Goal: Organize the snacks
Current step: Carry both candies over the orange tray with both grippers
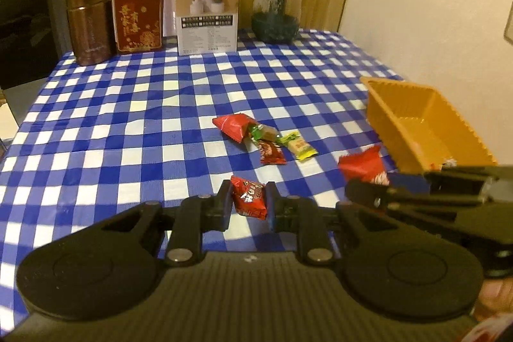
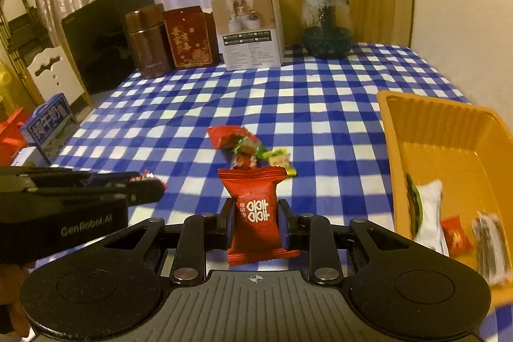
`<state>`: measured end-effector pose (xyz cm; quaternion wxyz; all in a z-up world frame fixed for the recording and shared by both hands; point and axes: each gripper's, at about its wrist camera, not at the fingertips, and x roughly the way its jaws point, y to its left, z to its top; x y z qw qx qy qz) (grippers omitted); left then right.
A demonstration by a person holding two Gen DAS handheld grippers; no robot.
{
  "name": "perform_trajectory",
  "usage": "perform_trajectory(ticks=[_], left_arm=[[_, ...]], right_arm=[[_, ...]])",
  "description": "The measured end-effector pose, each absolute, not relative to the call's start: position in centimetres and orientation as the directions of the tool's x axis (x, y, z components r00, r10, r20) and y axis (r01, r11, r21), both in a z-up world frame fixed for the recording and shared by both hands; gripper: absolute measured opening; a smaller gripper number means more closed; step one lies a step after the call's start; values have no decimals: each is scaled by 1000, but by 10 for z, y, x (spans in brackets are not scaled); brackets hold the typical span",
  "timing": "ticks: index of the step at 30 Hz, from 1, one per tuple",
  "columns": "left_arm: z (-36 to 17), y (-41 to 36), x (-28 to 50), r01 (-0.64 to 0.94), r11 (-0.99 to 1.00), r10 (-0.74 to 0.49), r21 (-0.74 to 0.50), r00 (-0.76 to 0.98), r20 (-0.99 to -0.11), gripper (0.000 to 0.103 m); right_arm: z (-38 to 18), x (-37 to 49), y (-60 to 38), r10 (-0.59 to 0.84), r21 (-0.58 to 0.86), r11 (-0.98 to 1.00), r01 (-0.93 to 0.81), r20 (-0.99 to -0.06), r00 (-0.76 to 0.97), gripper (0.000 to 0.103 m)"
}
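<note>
- Left wrist view: the left gripper (image 1: 248,197) is held above the checked tablecloth (image 1: 128,117), angled down toward it, its fingers clamped on a small red candy (image 1: 249,197) that sits between the pads, clear of the cloth.
- The right gripper (image 1: 362,181) reaches in from the right edge, carrying a red packet (image 1: 362,165) just in front of the yellow tray (image 1: 426,124).
- Four loose wrapped snacks (image 1: 263,137) lie in a cluster mid-table, ahead of the fingers and left of the tray.
- Little of the tray's floor shows from here; its contents cannot be made out.
- Right wrist view: the right gripper (image 2: 255,220) tilts down over the table, fingers closed on the upright red packet (image 2: 255,213), whose top and bottom edges stick out past the pads.
- The left gripper (image 2: 147,185) enters from the left with its red candy (image 2: 144,177) at the tips.
- The yellow tray (image 2: 449,130) stands to the right; near its front end lie a white packet (image 2: 429,213), a small orange-red candy (image 2: 455,234) and a dark striped packet (image 2: 490,242).
</note>
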<state>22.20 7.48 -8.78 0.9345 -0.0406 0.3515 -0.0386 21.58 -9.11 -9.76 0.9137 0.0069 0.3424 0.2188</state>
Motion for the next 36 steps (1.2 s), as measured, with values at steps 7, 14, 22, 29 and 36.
perform_trajectory(ticks=[7, 14, 22, 29, 36], left_arm=[[-67, 64, 174, 8, 992, -86, -126, 772, -630, 19], [-58, 53, 134, -7, 989, -90, -150, 769, -632, 19], [-43, 38, 97, -6, 989, -90, -150, 776, -624, 19], [-31, 23, 77, 10, 988, -105, -157, 787, -608, 19], [-25, 6, 72, 40, 987, -128, -157, 788, -602, 19]], right_arm=[[-83, 168, -105, 404, 190, 909, -372, -624, 669, 27], [-69, 132, -123, 386, 192, 919, -344, -619, 684, 27], [-51, 96, -138, 385, 198, 921, -336, -597, 704, 27], [-38, 77, -152, 373, 195, 927, -322, -581, 723, 27], [-33, 70, -171, 352, 192, 935, -297, -580, 734, 27]])
